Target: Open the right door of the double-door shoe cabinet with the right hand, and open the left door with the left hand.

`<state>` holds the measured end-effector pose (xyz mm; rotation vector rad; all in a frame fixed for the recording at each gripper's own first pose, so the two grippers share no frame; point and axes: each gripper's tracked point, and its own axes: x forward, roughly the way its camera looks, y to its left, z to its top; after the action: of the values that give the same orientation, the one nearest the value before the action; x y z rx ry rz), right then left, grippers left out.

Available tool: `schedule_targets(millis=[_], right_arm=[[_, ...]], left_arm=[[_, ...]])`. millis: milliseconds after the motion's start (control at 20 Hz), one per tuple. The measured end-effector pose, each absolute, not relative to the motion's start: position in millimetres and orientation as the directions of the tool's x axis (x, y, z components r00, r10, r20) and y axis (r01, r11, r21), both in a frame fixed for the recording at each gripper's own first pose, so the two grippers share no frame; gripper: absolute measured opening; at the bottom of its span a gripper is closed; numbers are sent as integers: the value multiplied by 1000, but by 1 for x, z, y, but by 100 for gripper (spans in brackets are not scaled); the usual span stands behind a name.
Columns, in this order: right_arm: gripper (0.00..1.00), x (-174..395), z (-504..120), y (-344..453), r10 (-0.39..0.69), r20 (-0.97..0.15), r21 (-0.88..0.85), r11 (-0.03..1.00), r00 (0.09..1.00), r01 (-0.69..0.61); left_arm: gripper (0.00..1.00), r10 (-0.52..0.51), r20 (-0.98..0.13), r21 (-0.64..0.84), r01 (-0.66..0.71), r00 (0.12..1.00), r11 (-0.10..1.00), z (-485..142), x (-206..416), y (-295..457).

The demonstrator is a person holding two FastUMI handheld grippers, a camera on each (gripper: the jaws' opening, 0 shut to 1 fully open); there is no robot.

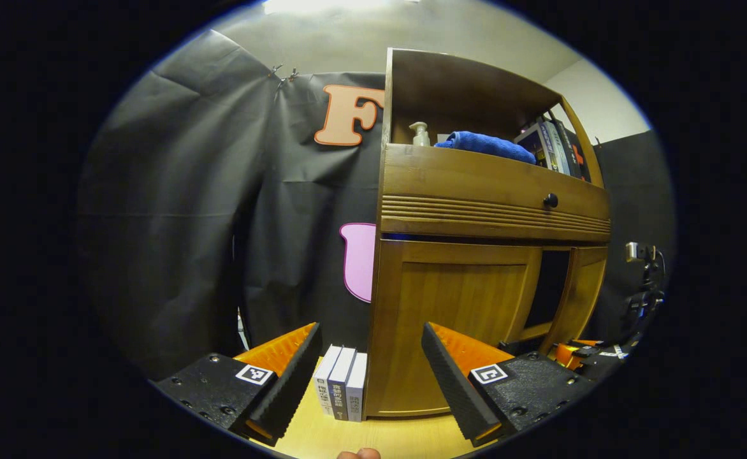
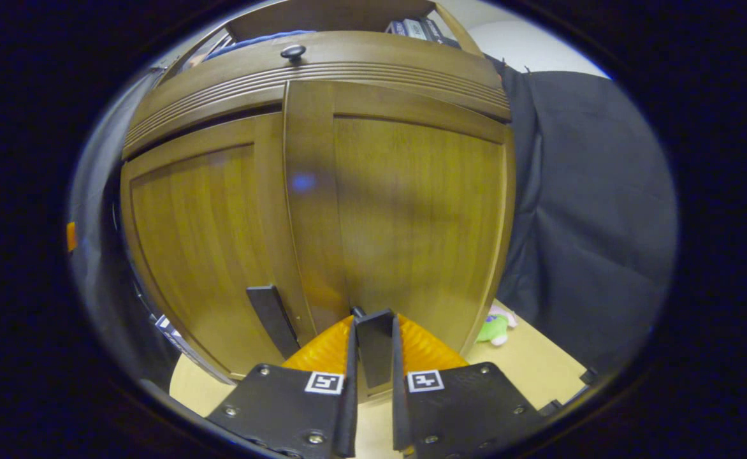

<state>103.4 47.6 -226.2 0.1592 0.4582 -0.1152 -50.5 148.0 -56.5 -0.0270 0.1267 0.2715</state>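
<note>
Gripping right door's handle (image 2: 373, 344): right tool (image 2: 373, 366).

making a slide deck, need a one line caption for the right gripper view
Right tool clamped on the dark handle of the shoe cabinet's right door, left door beside it.

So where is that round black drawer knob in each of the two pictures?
Left gripper view: the knob sits upper right, on the drawer front above the doors.
Right gripper view: the knob sits at the top, left of centre.
Shared landmark: the grooved wooden strip just below it.
</note>
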Motion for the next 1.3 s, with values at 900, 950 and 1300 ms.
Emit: schedule_targets(millis=[900,950,1300], right_arm=[[22,69,-218,11,-240,-439,115,941,866,319],[22,67,-217,6,-255,-435,119,934,863,336],[22,47,-216,-21,-310,-429,122,911,849,394]], left_arm=[[97,179,-150,-32,-186,972,982,-68,-46,126],[97,172,-154,-34,-179,973,983,-69,-46,124],[94,122,-169,-44,-131,978,990,-76,-38,104]])
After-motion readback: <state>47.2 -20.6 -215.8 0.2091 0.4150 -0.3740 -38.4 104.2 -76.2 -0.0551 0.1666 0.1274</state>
